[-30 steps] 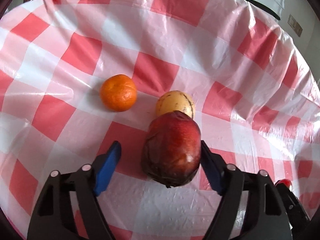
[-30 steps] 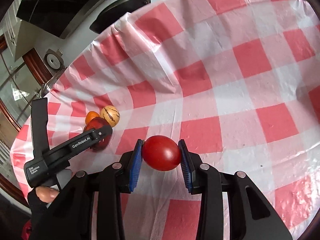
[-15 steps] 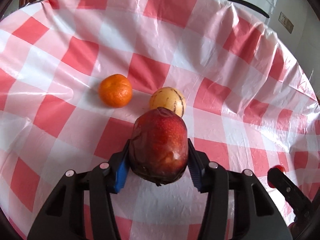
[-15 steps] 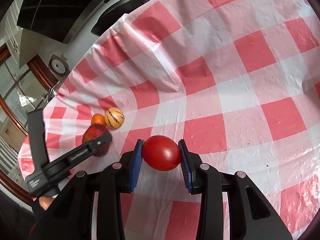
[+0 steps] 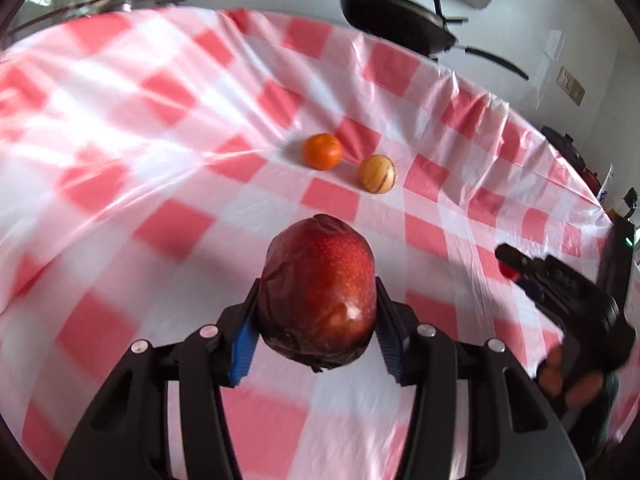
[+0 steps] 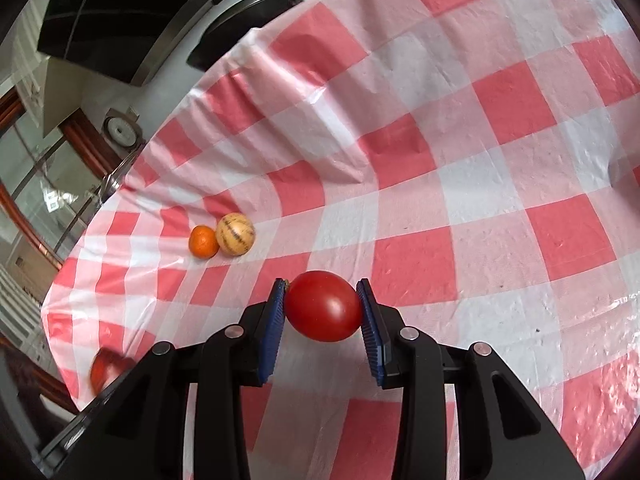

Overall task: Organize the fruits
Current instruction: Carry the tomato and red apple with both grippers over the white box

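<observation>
Checked tablecloth [image 5: 168, 184] | dark red fruit [image 5: 316, 292] clamped in left gripper [image 5: 316, 332]

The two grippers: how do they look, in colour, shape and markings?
Both are alike. The left gripper and the right gripper have glossy black plastic arms with round silver bolts and ridged blue pads. In the left wrist view, the hand on the right gripper seems to wear a dark fingerless glove.

A dark red mango [image 5: 316, 296] sat upright, clamped off the cloth. At its 12 o'clock lay an orange tangerine [image 5: 322, 151] and, just right, a striped yellow melon [image 5: 377, 173]. A glossy red tomato [image 6: 322, 306] was pinched sideways.
</observation>
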{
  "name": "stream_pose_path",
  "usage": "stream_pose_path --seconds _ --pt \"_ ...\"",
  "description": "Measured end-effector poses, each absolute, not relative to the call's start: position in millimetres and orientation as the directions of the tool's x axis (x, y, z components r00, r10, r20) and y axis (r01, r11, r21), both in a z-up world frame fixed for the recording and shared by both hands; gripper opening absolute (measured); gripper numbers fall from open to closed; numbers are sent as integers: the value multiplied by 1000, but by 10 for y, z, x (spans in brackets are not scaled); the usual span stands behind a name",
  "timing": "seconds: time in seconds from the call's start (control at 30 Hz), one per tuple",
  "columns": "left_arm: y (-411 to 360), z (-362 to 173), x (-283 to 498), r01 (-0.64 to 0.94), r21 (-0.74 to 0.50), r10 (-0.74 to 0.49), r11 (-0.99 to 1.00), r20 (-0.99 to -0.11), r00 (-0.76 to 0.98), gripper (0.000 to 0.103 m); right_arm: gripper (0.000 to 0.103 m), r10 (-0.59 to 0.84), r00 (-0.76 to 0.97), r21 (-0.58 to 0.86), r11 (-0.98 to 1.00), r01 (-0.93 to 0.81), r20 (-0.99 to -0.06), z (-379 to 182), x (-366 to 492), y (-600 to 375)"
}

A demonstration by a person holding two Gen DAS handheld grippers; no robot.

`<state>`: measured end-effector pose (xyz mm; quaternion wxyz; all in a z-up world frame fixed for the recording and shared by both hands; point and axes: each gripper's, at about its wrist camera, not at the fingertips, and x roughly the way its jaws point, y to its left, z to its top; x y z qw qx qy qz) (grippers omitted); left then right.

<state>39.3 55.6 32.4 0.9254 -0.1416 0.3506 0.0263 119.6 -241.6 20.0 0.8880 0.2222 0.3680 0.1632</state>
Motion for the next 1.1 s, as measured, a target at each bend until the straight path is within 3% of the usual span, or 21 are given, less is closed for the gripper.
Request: stream_pose_path --seconds 0.2,0.6,1.1 --pt "873 356 -338 -172 -221 -10 960 -641 768 51 36 486 655 516 840 -167 -579 294 623 -2176" --pt "1464 396 -1462 -207 -194 45 959 -617 786 52 36 624 559 450 782 -432 -546 734 -764 -988" --pt "2167 329 -2434 -309 -202 129 929 -606 785 52 36 680 379 286 655 -700 -628 674 -1775 207"
